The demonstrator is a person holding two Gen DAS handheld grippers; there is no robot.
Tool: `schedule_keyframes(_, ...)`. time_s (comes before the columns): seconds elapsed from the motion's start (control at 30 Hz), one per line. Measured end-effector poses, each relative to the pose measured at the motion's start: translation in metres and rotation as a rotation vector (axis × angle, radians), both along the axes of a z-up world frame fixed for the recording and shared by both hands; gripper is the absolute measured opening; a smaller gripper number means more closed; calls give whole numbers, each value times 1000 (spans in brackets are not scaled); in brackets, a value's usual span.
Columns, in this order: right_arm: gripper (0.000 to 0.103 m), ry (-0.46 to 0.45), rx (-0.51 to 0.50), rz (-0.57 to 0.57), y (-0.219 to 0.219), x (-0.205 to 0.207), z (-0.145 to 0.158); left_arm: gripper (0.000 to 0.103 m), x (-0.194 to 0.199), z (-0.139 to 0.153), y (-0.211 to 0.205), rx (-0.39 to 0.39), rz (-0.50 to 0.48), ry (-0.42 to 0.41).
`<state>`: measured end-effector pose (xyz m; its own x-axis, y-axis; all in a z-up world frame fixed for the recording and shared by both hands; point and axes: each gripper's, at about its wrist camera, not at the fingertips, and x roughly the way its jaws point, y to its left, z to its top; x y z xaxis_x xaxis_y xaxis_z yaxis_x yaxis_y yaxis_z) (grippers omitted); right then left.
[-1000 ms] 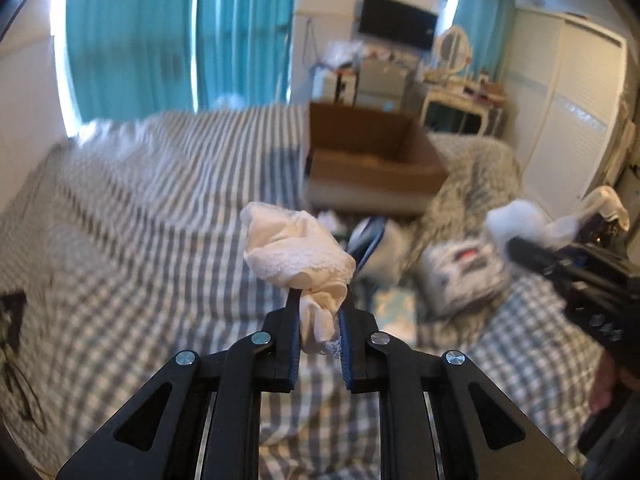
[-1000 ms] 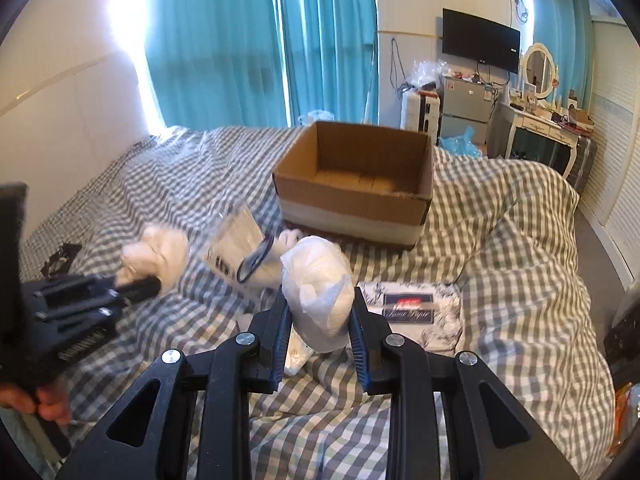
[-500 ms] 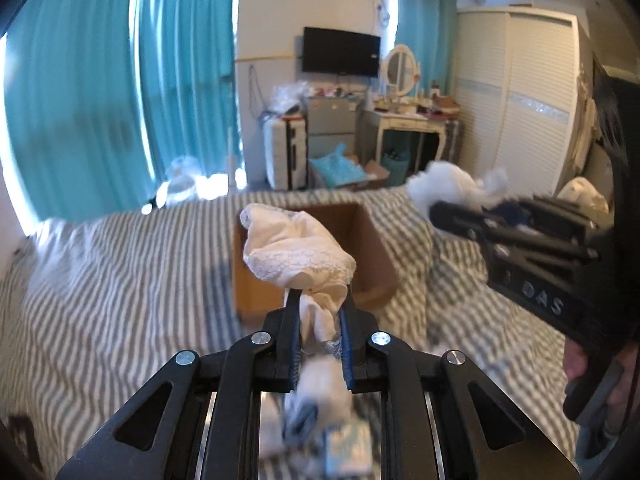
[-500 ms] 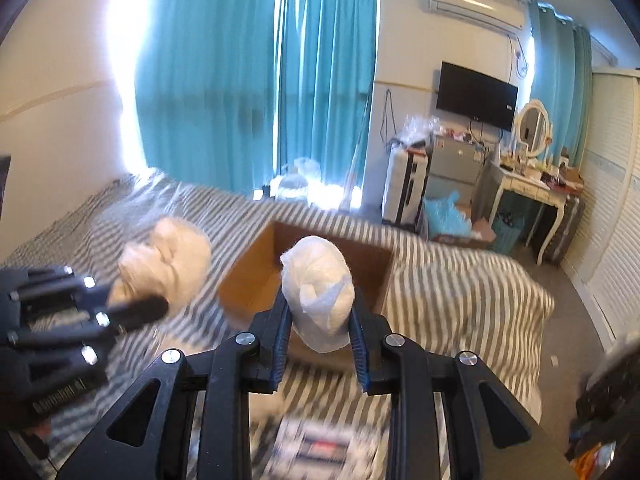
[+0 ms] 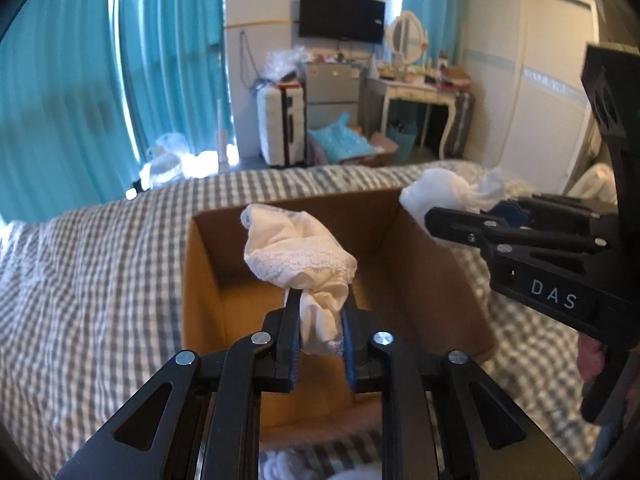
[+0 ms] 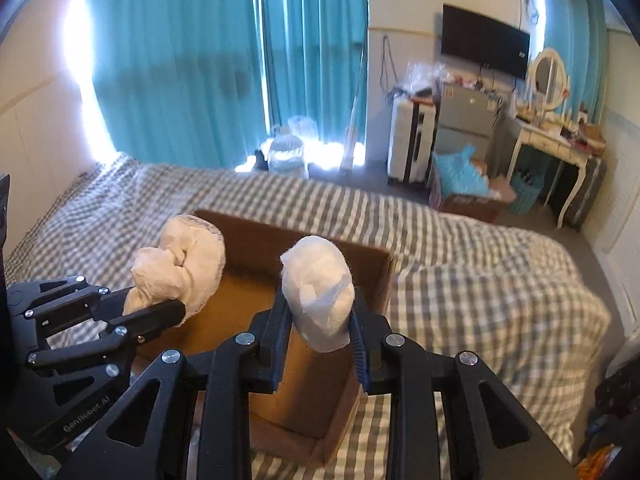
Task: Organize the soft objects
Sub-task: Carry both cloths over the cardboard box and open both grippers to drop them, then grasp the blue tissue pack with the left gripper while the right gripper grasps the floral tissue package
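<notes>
My left gripper is shut on a cream lace-edged cloth bundle and holds it over the open cardboard box on the bed. My right gripper is shut on a white wrapped soft bundle above the same box. The right gripper also shows at the right of the left wrist view with its white bundle. The left gripper shows at the left of the right wrist view with the cream bundle.
The box stands on a bed with a grey checked cover. Some white soft items lie in front of the box. Beyond the bed are teal curtains, a suitcase, a dresser and a white wardrobe.
Both grippers have risen from low over the bed and moved forward with their bundles. They now hang over the open box, which fills the lower middle of both views.
</notes>
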<state>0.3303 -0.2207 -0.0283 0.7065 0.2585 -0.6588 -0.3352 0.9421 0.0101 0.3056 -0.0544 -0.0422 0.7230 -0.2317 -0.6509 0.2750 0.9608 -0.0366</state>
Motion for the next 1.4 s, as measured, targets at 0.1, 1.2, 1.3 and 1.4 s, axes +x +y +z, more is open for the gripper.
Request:
schedule_keyframes(0.1, 28, 2, 9, 24, 3, 5, -13, 22, 2, -7, -6, 26, -16, -10)
schedule_keyframes(1.2, 103, -71, -215, 111, -9, -243, 56, 89, -224, 72, 45, 68, 251, -131)
schedule_keyframes(1.3, 103, 13, -222, 158, -10, -242, 11, 89, -221, 23, 44, 50, 266, -52)
schedule_keyframes(1.4, 103, 75, -261, 218, -7, -239, -29, 89, -221, -20, 36, 60, 292, 24)
